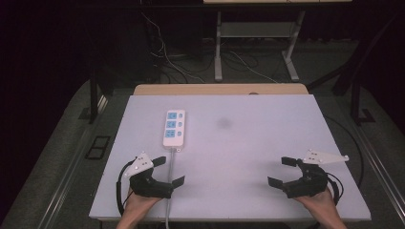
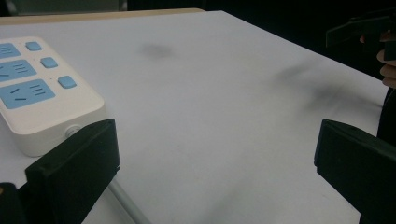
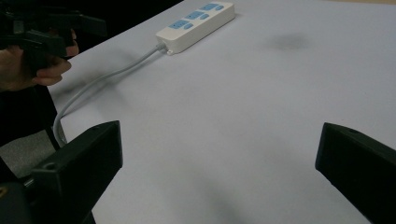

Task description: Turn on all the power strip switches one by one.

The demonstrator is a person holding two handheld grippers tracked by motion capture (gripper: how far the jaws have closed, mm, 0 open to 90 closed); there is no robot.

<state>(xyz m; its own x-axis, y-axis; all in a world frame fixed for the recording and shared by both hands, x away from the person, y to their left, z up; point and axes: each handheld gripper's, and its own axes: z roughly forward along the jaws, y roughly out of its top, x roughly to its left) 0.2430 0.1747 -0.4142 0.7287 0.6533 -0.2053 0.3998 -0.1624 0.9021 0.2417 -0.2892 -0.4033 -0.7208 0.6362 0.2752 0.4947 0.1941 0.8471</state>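
A white power strip (image 1: 174, 128) with blue sockets and switches lies on the pale table top (image 1: 248, 143), left of centre. Its grey cord (image 1: 170, 181) runs toward the near edge. My left gripper (image 1: 168, 171) hovers at the near left, just right of the cord, jaws wide open and empty. In the left gripper view the power strip (image 2: 42, 93) sits close beyond the left jaw, with the cord (image 2: 128, 205) below it. My right gripper (image 1: 282, 171) is at the near right, open with nothing between its jaws. The right gripper view has the power strip (image 3: 196, 23) far off and its cord (image 3: 100, 84).
A dark smudge (image 1: 224, 123) marks the table top near the centre. Beyond the far edge stands a desk frame (image 1: 258, 43) with loose cables on the floor (image 1: 167, 57). The table's wooden rim (image 1: 219, 89) runs along the back.
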